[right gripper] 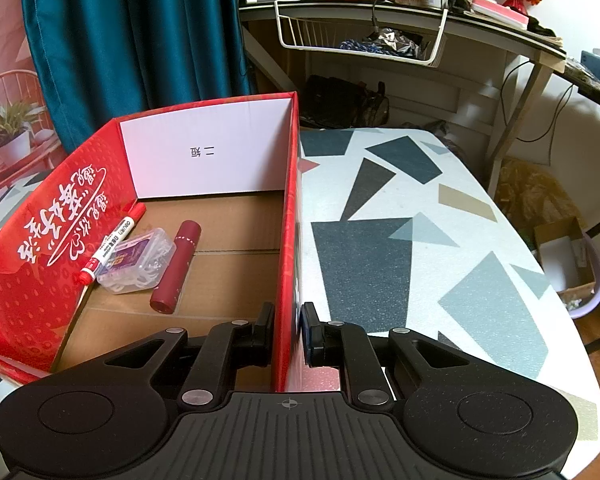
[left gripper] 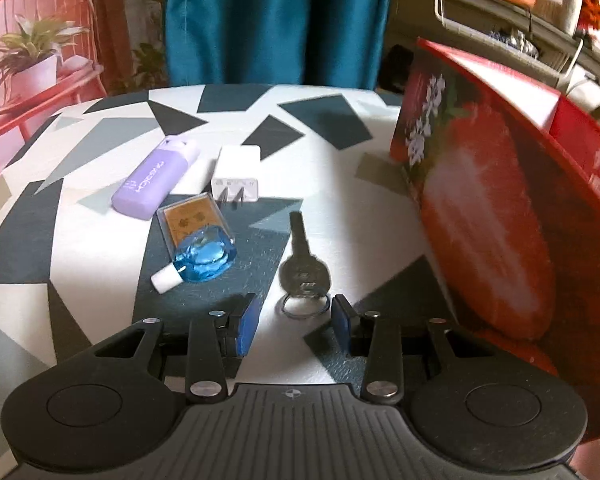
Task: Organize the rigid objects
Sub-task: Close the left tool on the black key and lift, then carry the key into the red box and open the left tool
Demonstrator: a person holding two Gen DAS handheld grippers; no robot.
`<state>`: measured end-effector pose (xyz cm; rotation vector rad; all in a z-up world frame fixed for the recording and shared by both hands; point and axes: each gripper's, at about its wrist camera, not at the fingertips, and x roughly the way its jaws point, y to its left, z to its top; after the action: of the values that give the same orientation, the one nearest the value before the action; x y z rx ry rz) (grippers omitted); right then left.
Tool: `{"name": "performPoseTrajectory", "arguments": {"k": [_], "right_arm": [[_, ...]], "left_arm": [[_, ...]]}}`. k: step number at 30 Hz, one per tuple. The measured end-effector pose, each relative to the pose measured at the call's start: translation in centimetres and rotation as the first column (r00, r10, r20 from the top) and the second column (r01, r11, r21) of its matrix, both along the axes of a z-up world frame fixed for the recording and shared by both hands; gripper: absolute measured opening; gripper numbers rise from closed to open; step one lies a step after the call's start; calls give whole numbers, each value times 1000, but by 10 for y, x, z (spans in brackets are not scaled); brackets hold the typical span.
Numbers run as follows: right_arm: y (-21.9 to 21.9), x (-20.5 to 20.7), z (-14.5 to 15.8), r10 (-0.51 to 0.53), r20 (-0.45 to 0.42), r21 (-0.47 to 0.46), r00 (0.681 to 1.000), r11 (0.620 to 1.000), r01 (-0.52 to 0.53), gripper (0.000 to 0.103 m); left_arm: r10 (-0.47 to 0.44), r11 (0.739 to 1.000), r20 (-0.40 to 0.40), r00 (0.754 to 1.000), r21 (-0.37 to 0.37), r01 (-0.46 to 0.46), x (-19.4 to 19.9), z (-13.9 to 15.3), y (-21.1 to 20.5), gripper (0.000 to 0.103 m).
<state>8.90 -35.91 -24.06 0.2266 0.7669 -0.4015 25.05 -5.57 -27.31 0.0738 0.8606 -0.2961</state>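
My left gripper is open just above the patterned table, its blue pads on either side of the ring of a dark key without touching it. Farther out lie a blue bottle with a white cap, an amber case, a purple case and a white charger plug. A red strawberry-print box stands to the right. My right gripper is shut on that red box's right wall. Inside the box lie a red marker, a clear plastic case and a dark red tube.
A teal curtain hangs behind the table. Beyond the table's far right side stands a cluttered desk with a white wire basket. The tabletop right of the box is bare. A small carton sits on the floor at the right.
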Motion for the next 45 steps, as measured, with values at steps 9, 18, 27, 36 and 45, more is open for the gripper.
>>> {"name": "performPoseTrajectory", "arguments": {"k": [9,18,27,36,45], "right_arm": [[0,0,0,0,0,1,1000,1000,0,14],[0,0,0,0,1,1,1000,1000,0,15],[0,1,0,1,3,3,1000,1000,-1,15],[0,0,0,1,3,3,1000,1000,-1,15],[0,1,0,1,3,3,1000,1000,-1,15]], "left_arm": [[-17,1000,24,1000,-8,17,15,-7,-11,41],[-39,997,50,998,61,36,14,-9,-23,31],[-54,998,54,997,23,53,8,-4,-19,30],[-48,998,86,995,-26,51,10,11,-14,30],[-50,997,98,994,-53,56,9,18,-13,30]]}}
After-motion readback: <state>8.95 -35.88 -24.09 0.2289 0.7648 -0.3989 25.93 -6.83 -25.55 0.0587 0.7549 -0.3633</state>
